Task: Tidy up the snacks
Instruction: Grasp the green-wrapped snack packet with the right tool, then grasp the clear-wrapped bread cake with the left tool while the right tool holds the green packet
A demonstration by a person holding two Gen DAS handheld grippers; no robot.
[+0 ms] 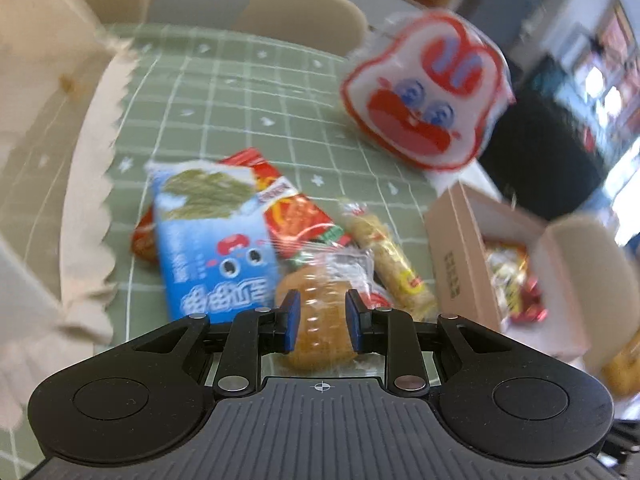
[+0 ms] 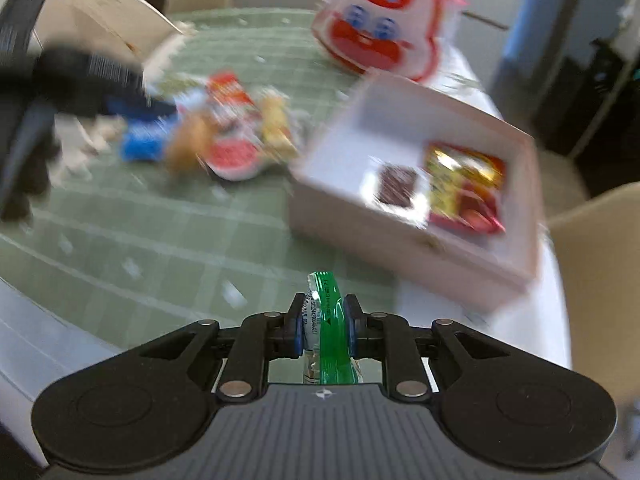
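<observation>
Green packet (image 2: pixel 330 320) pinched in the right hand-held gripper (image 2: pixel 323 326) — left hand-held gripper (image 1: pixel 319 322) clamps a golden wrapped cake (image 1: pixel 320 312)

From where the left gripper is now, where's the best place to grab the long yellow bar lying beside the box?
Grip the long yellow bar across its narrow middle, coming from above. It lies flat on the tablecloth, slim enough for the pads, with its far end clear of the other packets; the box crowds one side.

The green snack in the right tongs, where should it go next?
Probably over to the open box and dropped in. The right tongs are clamped on the green snack, and the box already holds other snacks, with bare room on its left side.
</observation>
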